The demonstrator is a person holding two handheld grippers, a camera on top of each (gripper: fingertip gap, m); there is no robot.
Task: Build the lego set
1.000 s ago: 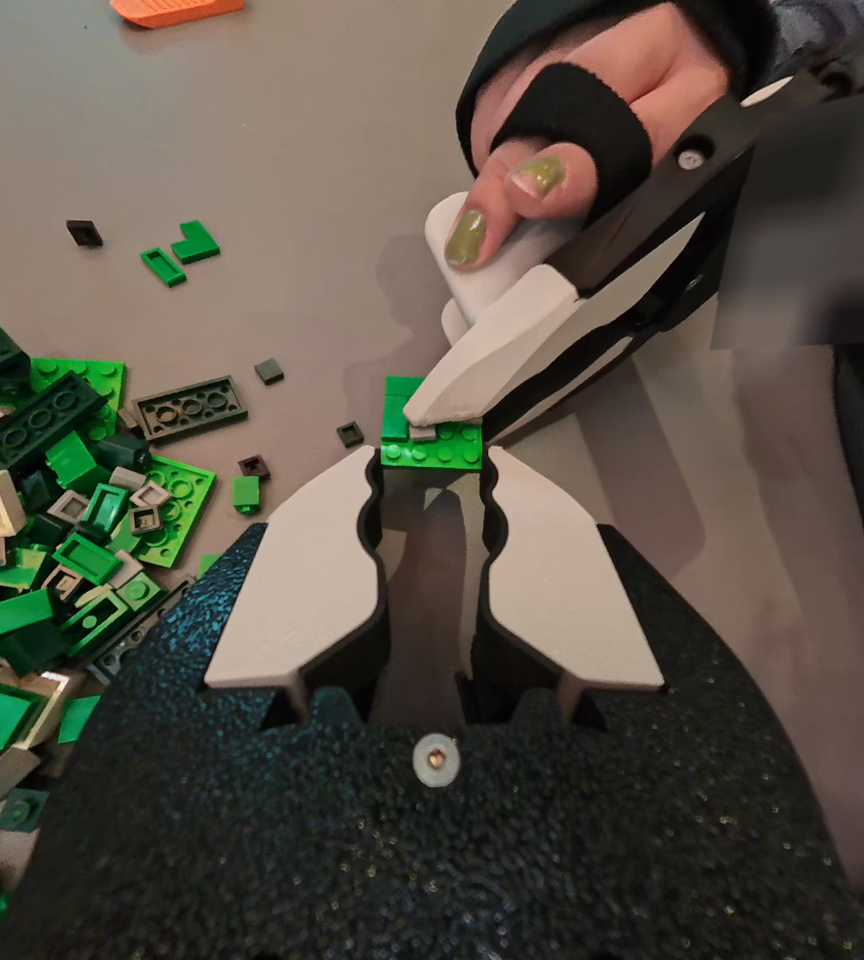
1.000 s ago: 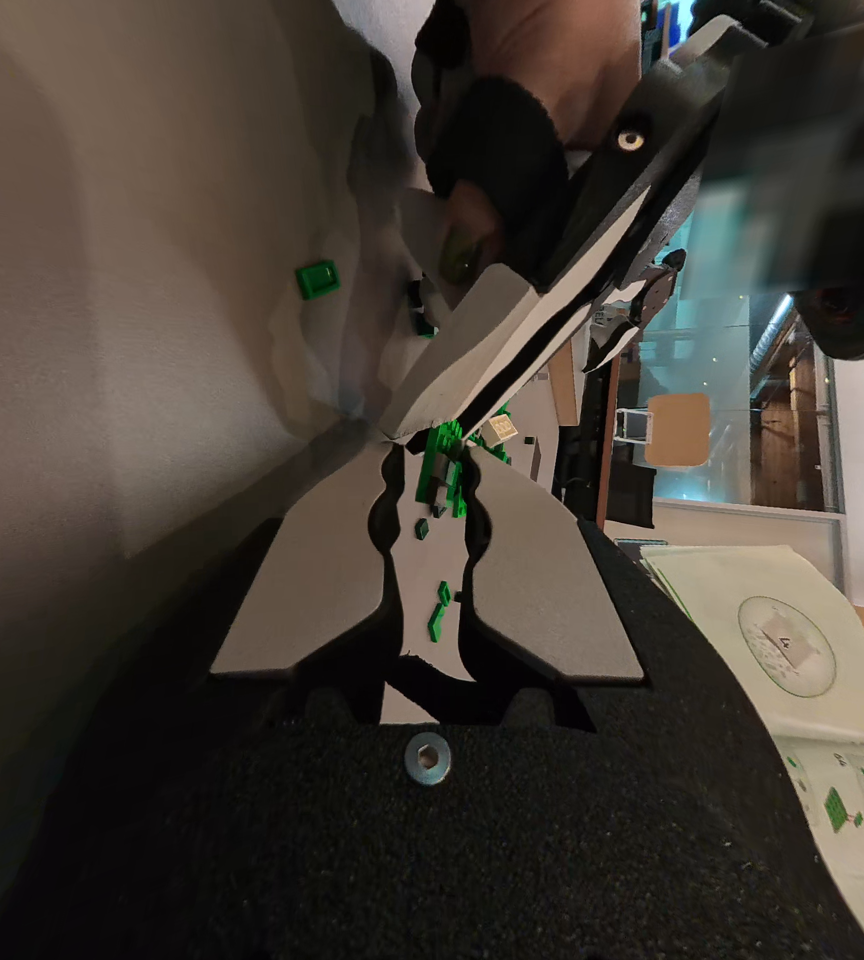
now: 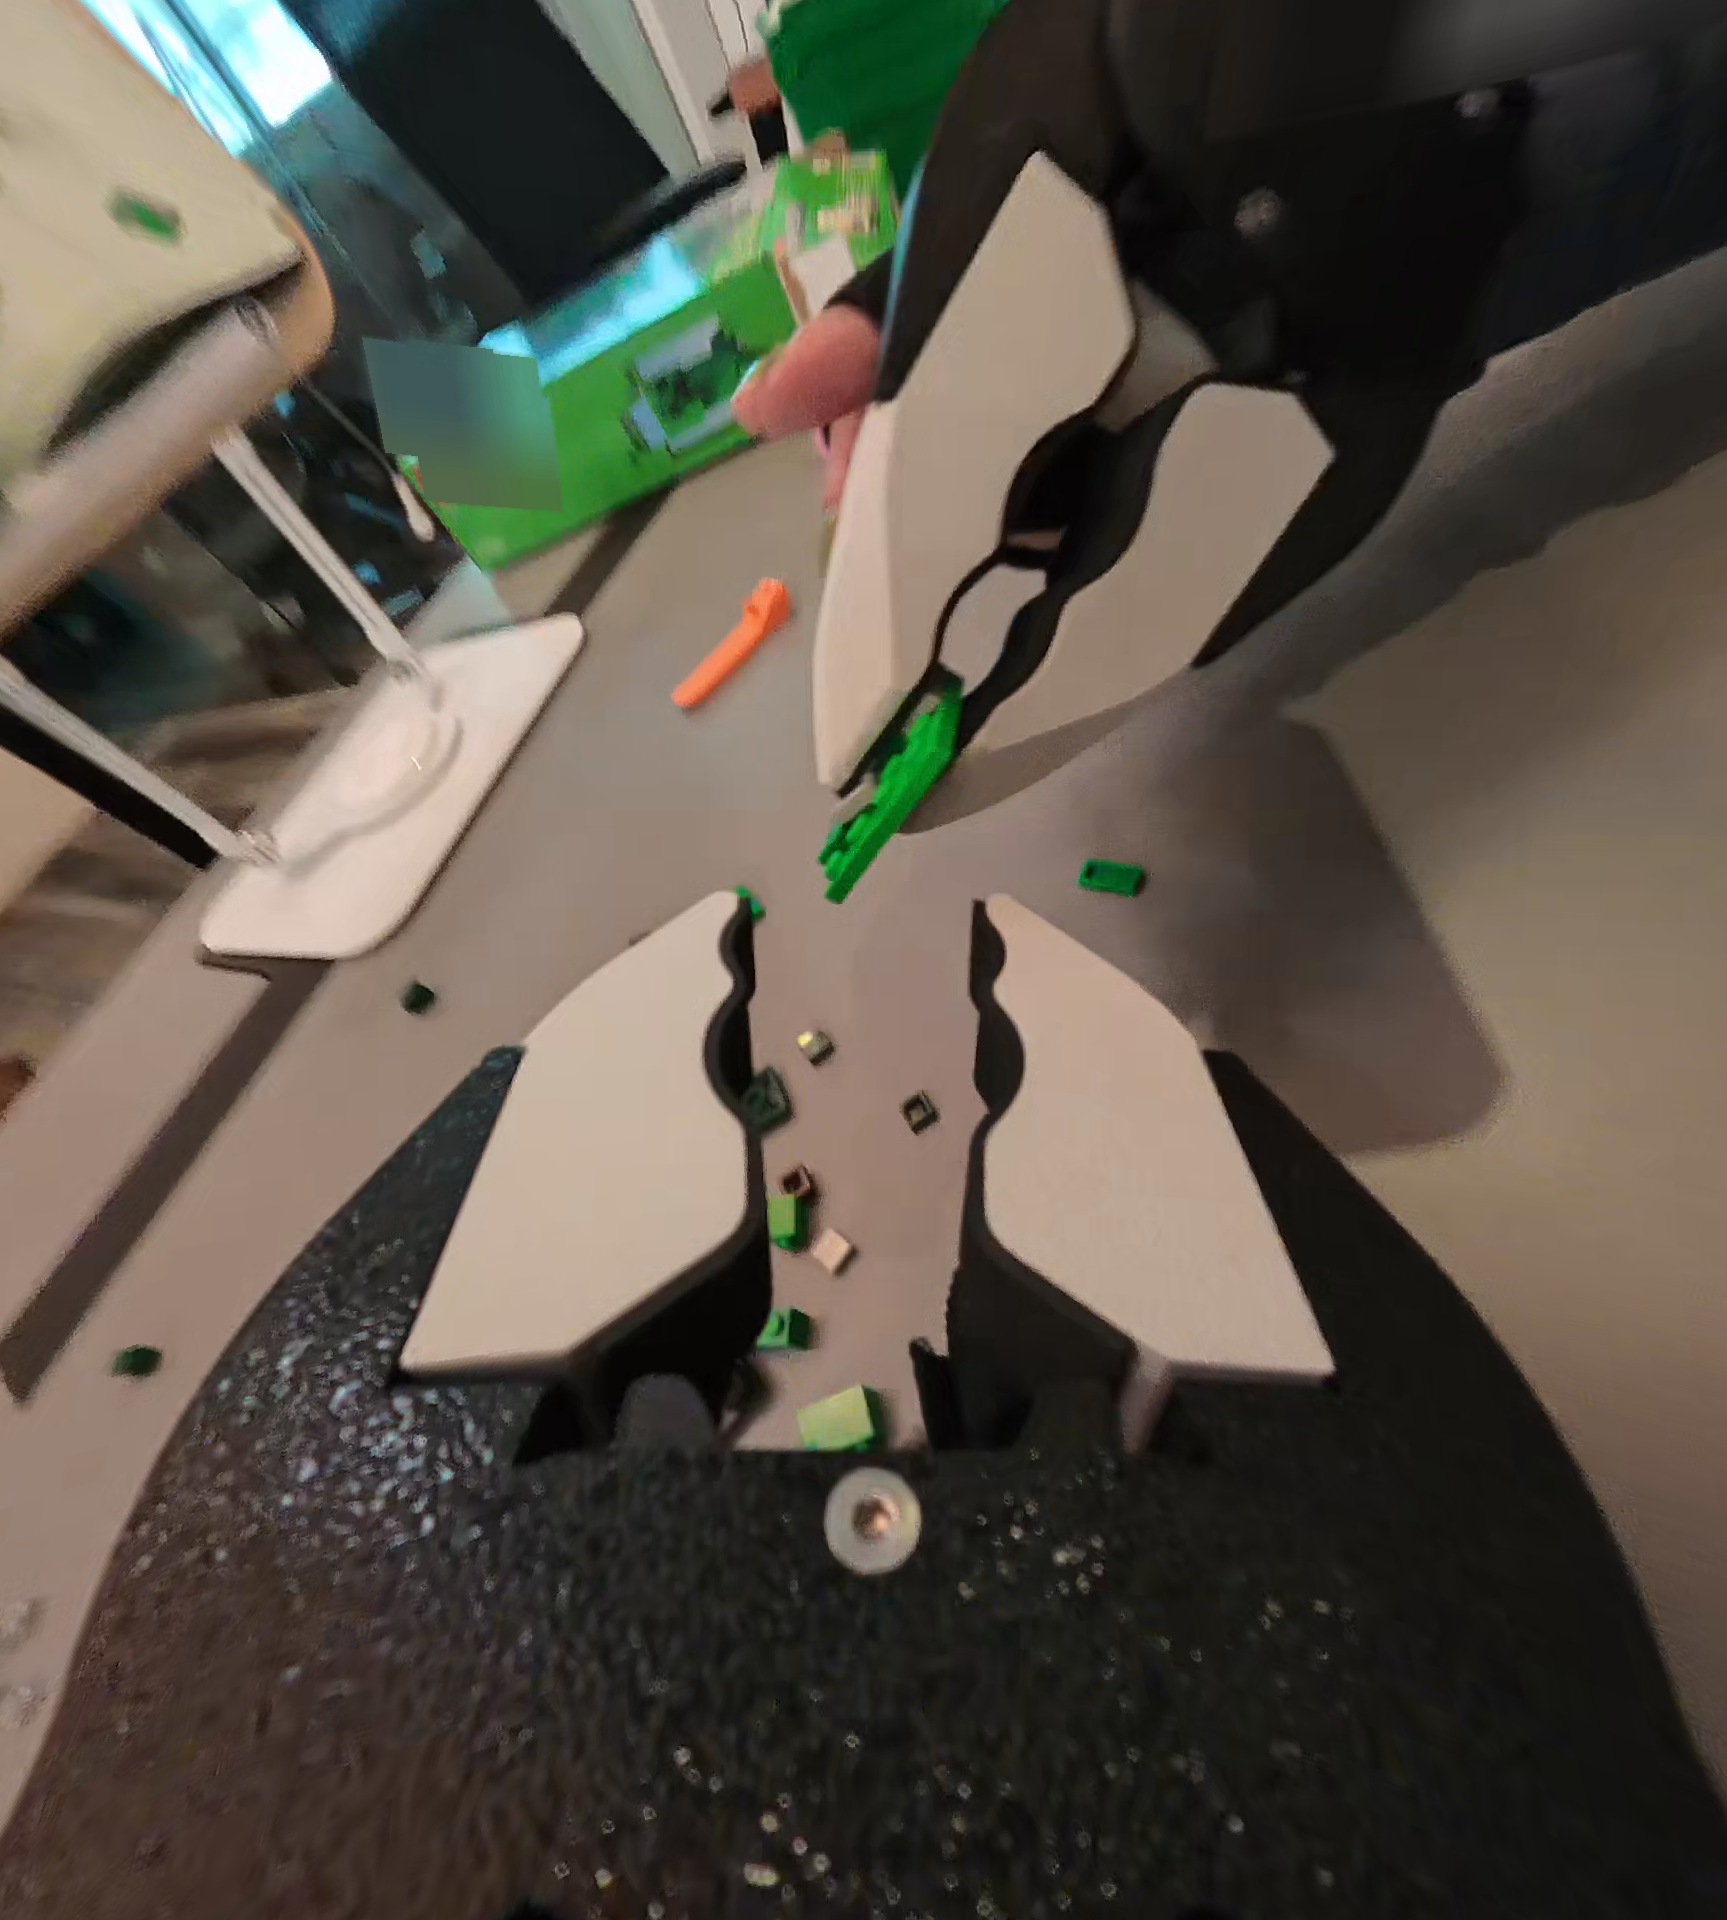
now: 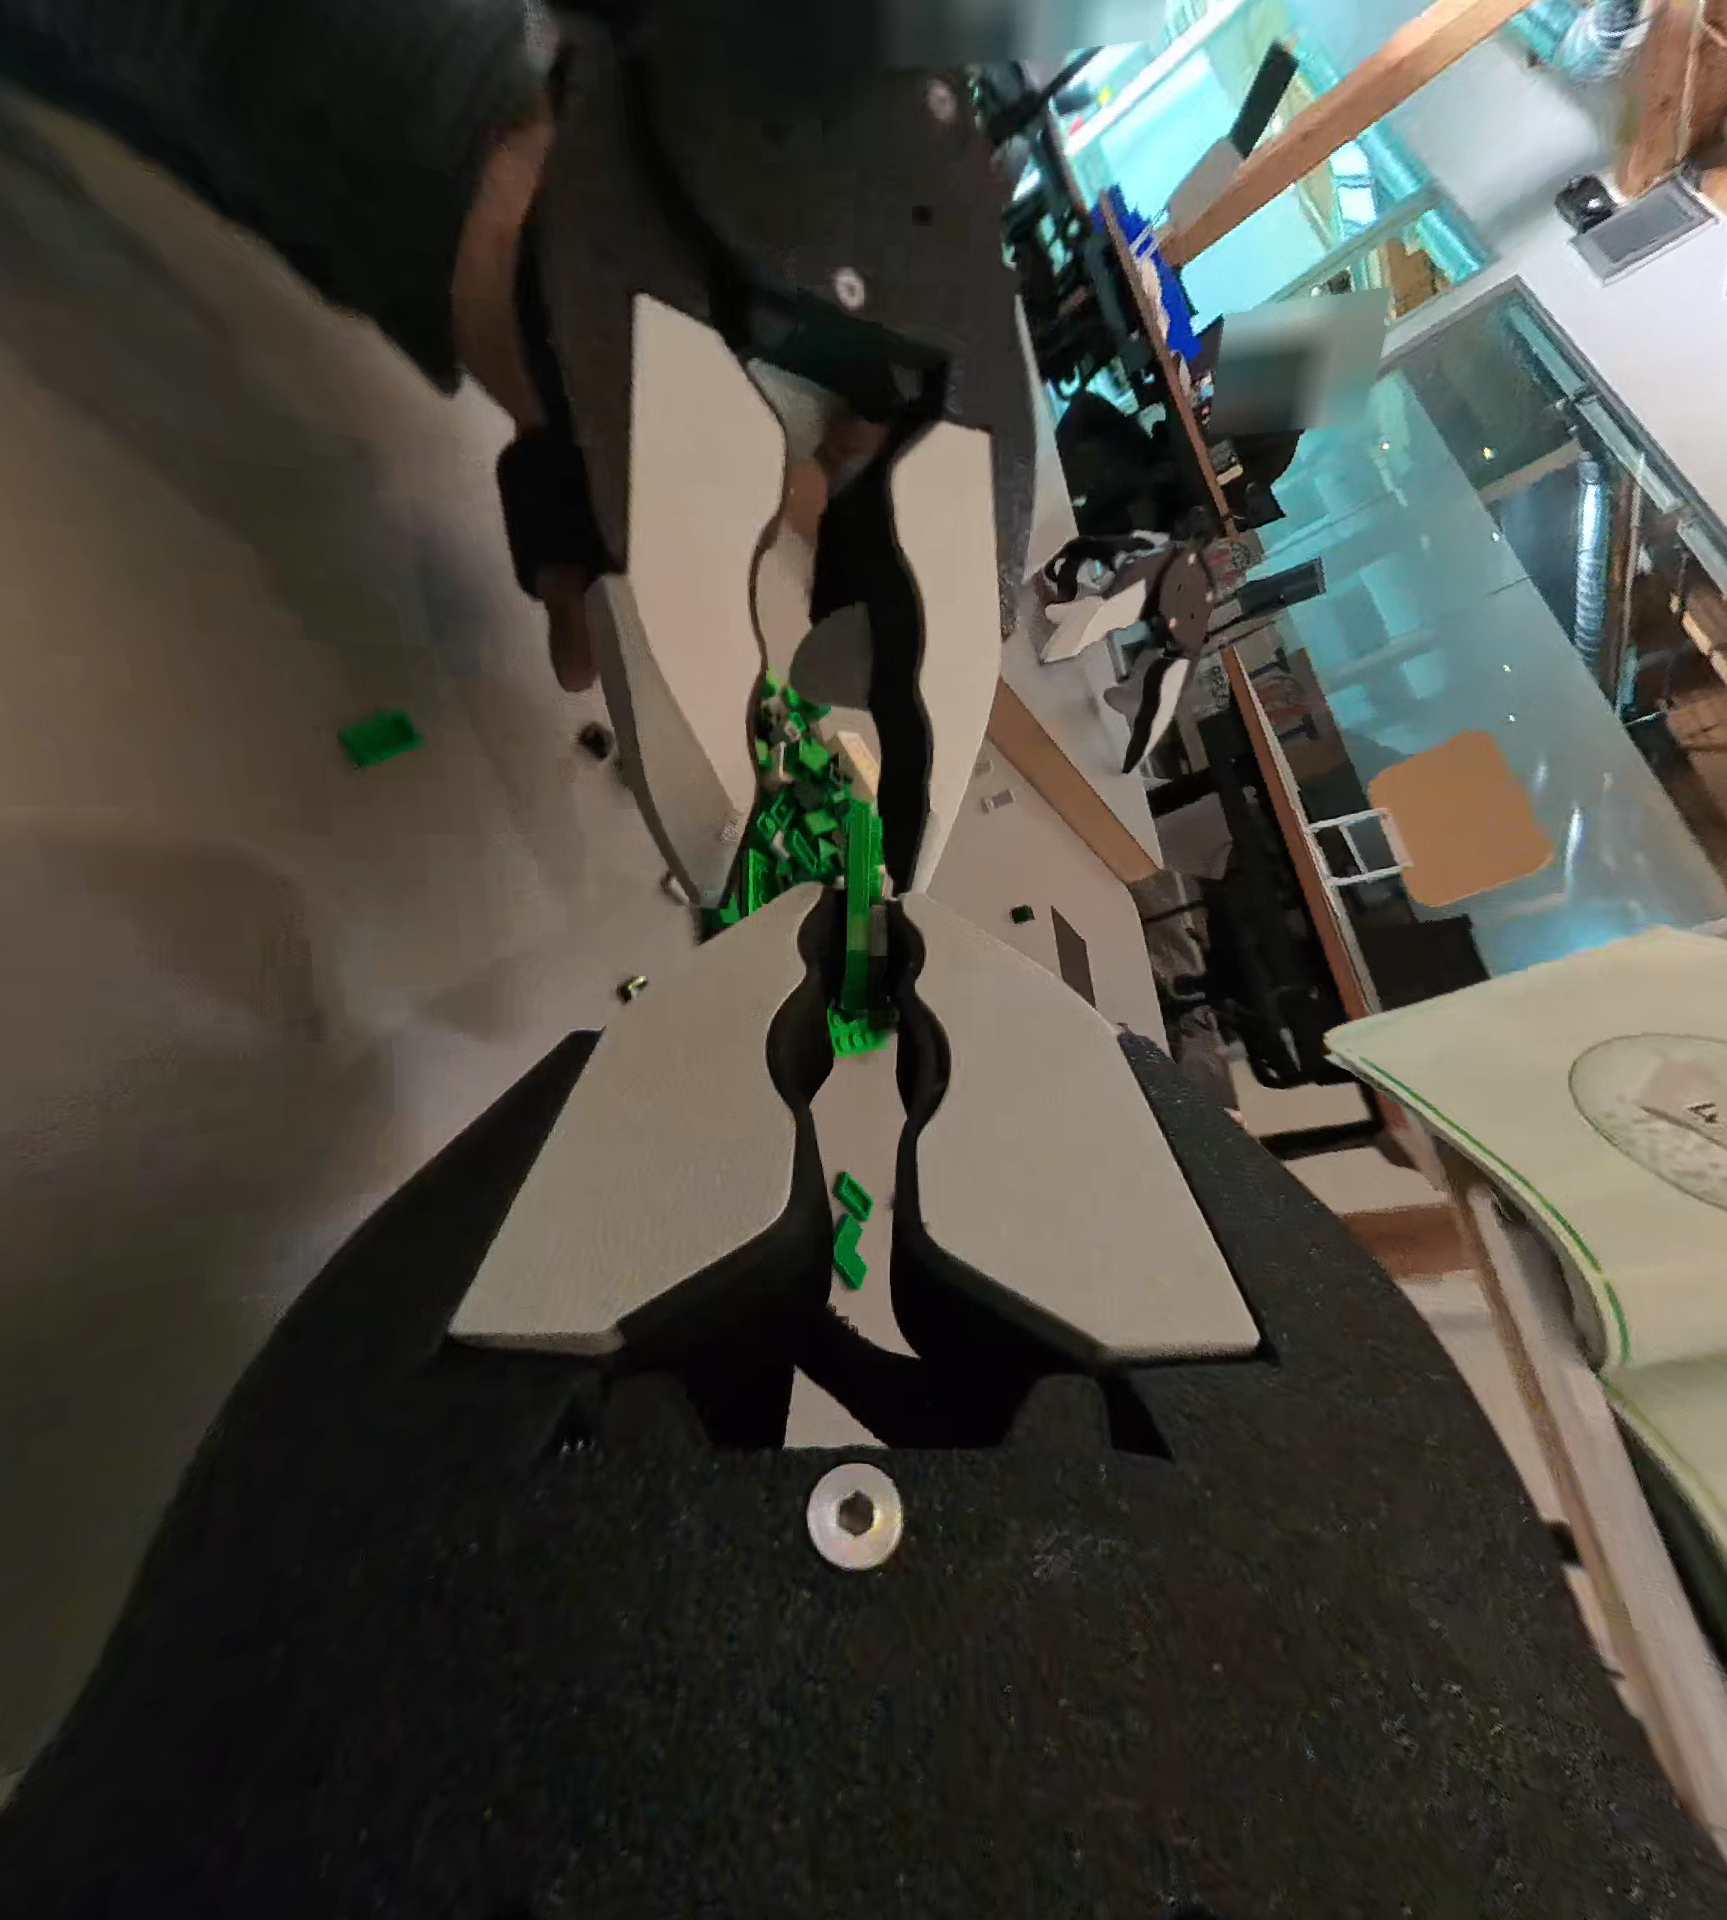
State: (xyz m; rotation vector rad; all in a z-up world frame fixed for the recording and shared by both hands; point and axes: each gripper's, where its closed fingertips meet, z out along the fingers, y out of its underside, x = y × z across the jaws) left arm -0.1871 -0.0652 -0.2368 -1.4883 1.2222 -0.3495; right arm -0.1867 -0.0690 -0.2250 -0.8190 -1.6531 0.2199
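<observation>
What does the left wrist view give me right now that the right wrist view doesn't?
Only the left wrist view: the orange tool, the green box, and the open left hand-held gripper over scattered small pieces.

Only the right wrist view: the brick pile and the open instruction booklet.

Both: the right hand-held gripper shut on the green assembly, edge-on in its own view.

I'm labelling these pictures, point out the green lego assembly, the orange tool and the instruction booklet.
green lego assembly [image 3: 890, 790], left wrist view, its middle.
orange tool [image 3: 734, 657], left wrist view, mid-shaft.
instruction booklet [image 4: 1607, 1174], right wrist view, open page.
</observation>
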